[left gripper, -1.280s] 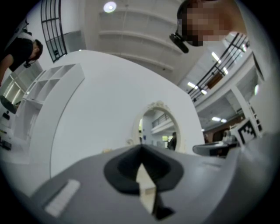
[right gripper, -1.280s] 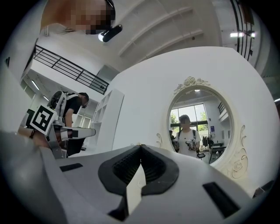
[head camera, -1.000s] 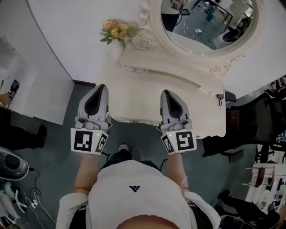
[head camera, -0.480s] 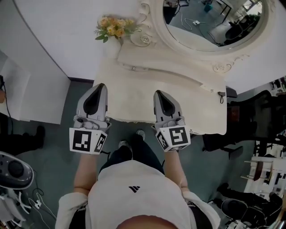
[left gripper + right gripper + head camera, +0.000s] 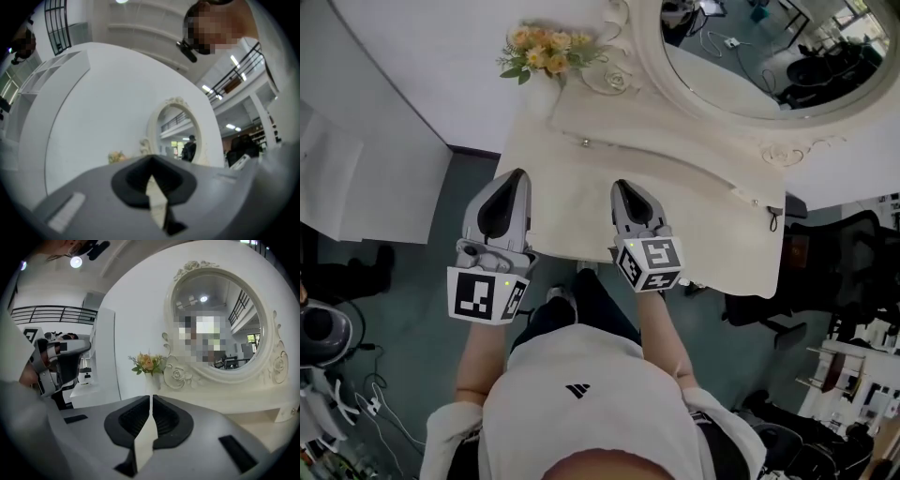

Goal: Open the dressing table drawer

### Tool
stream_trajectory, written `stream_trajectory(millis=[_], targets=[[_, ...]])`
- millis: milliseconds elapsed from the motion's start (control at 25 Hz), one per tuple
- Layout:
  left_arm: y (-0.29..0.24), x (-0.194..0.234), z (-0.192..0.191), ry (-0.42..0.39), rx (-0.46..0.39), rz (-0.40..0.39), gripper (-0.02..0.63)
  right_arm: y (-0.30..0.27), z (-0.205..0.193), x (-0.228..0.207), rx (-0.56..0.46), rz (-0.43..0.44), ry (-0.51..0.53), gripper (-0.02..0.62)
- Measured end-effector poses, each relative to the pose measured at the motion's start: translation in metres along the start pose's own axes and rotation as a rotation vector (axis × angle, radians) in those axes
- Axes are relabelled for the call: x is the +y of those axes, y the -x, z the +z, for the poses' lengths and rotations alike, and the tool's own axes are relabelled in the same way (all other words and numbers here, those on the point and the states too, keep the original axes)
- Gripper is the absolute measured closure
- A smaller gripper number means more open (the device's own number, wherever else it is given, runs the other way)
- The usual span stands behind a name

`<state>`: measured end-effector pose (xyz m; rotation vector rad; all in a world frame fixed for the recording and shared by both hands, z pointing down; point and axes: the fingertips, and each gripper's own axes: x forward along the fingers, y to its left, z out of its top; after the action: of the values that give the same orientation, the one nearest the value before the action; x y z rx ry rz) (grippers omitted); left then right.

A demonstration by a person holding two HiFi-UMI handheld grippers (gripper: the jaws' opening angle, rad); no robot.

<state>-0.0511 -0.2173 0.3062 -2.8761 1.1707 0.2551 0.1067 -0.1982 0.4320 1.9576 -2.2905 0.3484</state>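
Observation:
The cream dressing table lies below me, with an oval mirror at its back. A small drawer knob shows on the raised back tier; the front of the table is hidden from above. Over the table's near left edge my left gripper hovers with its jaws together and empty. My right gripper hangs over the near edge at mid-table; its jaws are just opening from a thin slit, with nothing between them. The left gripper view and the right gripper view both look at the mirror.
A vase of yellow flowers stands at the table's back left corner. Black office chairs crowd the right side. A white partition stands to the left, and cables lie on the floor. A shoe of the person shows by the table's front.
My right gripper has shifted left and dropped towards the table's front edge, rolling a little. The left gripper has barely shifted in the picture.

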Motion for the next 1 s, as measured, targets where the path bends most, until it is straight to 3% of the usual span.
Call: stream_trajectory(millis=[560, 1000], targets=[[-0.030, 0.010, -0.018, -0.005, 0.032, 0.088, 0.598, -0.081, -0.065, -0.035, 0.194, 0.057, -0.094, 0.549], [-0.028, 0.028, -0.024, -0.021, 0.063, 0.200, 0.598, -0.134, -0.107, -0.036, 0.313, 0.104, -0.136, 0.512]])
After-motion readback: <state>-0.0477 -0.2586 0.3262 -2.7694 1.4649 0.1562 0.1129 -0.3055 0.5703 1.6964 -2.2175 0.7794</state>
